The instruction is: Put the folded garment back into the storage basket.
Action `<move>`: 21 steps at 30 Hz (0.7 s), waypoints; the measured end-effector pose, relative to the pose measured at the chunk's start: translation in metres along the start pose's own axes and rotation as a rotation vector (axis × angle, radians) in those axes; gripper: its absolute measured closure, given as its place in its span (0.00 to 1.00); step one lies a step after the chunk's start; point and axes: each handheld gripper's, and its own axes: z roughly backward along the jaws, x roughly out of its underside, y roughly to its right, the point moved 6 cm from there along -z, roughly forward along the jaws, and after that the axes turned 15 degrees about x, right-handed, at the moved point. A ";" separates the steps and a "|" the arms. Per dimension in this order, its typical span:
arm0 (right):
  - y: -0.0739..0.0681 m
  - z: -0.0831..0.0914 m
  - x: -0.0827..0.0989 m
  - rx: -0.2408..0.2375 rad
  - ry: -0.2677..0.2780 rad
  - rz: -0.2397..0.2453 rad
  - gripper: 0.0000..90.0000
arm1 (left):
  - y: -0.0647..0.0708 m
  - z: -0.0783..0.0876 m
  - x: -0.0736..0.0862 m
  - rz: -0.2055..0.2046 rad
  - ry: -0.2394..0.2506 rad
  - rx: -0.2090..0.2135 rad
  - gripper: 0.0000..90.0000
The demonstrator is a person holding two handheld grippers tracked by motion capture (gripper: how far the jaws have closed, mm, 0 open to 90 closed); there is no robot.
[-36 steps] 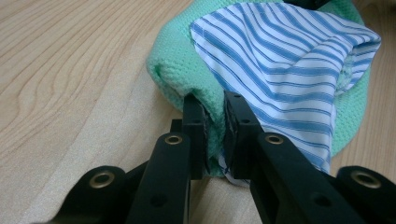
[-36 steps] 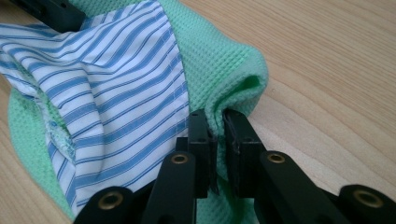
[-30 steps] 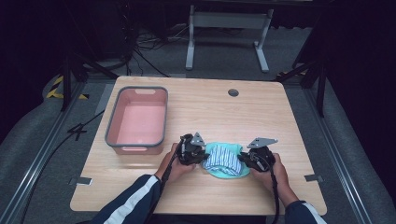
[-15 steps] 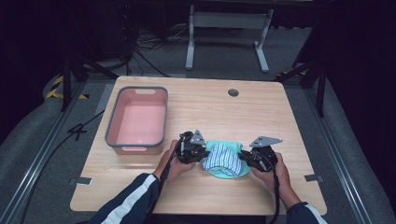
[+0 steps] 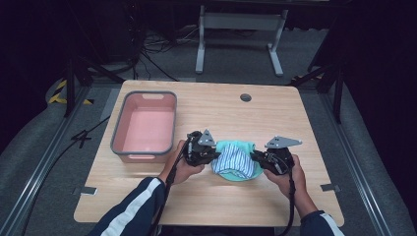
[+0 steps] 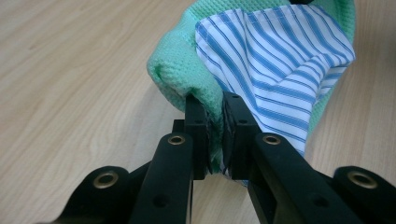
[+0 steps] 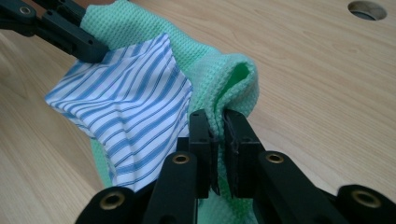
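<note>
The green cloth (image 5: 239, 147) hung between your two grippers, just above the near part of the wooden table (image 5: 211, 206). A striped cloth (image 5: 235, 161) with blue and white lines lay on top of it, sagging in the middle. Your left gripper (image 6: 215, 116) had its jaws pinched tight on one edge of both cloths (the green one folded around the striped one there). Your right gripper (image 7: 217, 123) had its jaws squeezed on the other green edge. A pink tub (image 5: 145, 127) sat on the table, off to the left of your left hand (image 5: 183, 169).
</note>
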 end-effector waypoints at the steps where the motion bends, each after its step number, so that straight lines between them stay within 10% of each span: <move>1: 0.000 0.000 -0.002 -0.003 0.003 -0.003 0.92 | -0.001 0.003 -0.001 0.001 0.003 -0.005 0.91; 21: -0.028 -0.001 -0.047 -0.037 0.065 0.011 0.91 | -0.010 0.061 -0.010 0.007 0.110 -0.096 0.91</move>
